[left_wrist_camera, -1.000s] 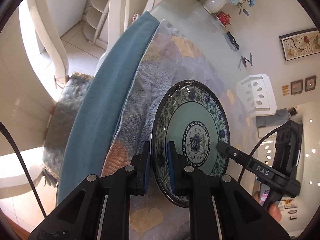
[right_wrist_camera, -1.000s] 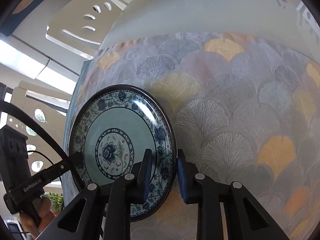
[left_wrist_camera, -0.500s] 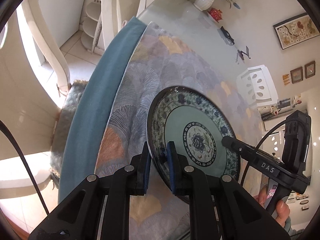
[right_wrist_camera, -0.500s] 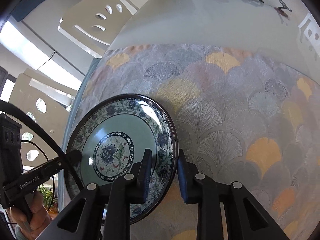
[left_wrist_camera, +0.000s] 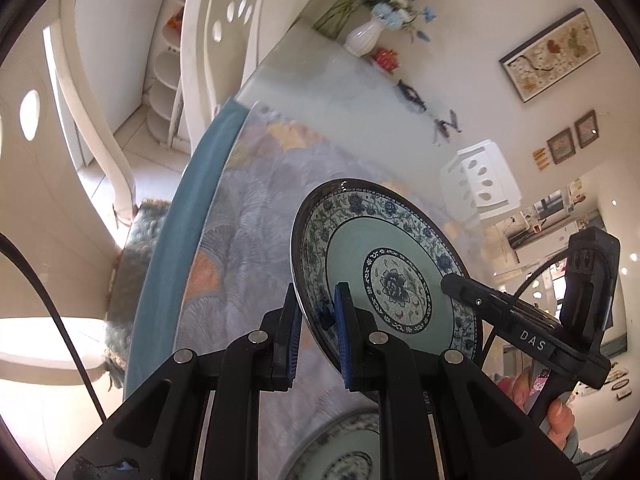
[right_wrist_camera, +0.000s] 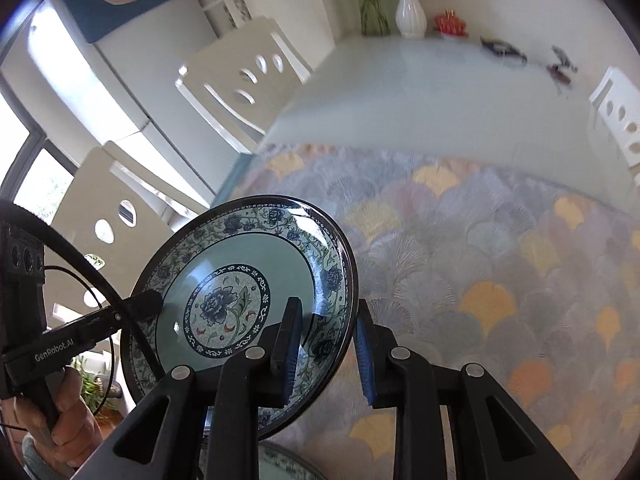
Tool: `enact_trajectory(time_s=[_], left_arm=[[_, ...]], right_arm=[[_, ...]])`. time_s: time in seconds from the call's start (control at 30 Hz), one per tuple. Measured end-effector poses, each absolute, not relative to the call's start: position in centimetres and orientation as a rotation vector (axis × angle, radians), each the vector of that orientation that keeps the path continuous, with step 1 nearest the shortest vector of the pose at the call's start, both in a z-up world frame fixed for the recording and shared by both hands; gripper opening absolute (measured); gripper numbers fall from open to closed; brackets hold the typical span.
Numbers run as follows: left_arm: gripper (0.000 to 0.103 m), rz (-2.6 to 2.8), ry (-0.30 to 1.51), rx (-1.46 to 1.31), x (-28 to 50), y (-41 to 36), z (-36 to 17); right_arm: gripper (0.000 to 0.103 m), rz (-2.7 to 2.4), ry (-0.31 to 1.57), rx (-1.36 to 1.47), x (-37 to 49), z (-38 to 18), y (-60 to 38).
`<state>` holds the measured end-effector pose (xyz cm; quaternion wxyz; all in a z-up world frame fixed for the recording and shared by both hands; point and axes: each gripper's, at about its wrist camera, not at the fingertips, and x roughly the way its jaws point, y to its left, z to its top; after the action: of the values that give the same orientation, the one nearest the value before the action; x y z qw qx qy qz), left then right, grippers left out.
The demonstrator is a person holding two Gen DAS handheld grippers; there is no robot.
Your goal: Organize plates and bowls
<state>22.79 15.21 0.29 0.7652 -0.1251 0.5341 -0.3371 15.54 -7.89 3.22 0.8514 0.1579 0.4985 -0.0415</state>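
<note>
A round plate with a green centre and blue floral border is held up in the air above the patterned tablecloth, tilted. My left gripper is shut on its left rim. My right gripper is shut on the opposite rim of the same plate. The right gripper's finger also shows in the left wrist view, touching the plate's far rim. A second plate of the same pattern lies on the cloth below, partly hidden by my fingers; it shows in the right wrist view too.
White chairs stand round the table. At the far end of the bare table top are a white vase of flowers, a small red object and small dark items. The cloth's blue edge hangs at left.
Both grippers have lifted the plate up off the cloth and tilted it; the view now takes in more of the room. The second plate has come into sight below.
</note>
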Motion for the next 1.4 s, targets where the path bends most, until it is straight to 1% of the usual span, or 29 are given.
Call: enact_trajectory(time_s=[0.37,0.63,0.87,1.07,1.4], left_arm=[[0.013,-0.733,1.031,-0.263,16.5,17.0,5.6],[0.013,-0.67,1.002,-0.262,11.0,18.6,6.4],[0.013,-0.627,1.075,-0.286,6.1,19.5,3.6],[0.014,-0.608,1.118,-0.244,2.8,20.0,1.6],[0.015,-0.56,1.185,-0.217,0.9,20.5,-3.0]], right_arm=[[0.025,-0.078,0.935,0.29,8.5,8.4,-5.2],[0.026,-0.022,0.92,0.263,3.6,9.5,-3.5],[0.026,0.004,0.992,0.252,-0.6,7.0,-2.5],[0.027,0.019,1.064,0.267,-3.6,4.1,-1.8],[0.027,0.013,1.189,0.292,-5.5,-1.1,-0.5]])
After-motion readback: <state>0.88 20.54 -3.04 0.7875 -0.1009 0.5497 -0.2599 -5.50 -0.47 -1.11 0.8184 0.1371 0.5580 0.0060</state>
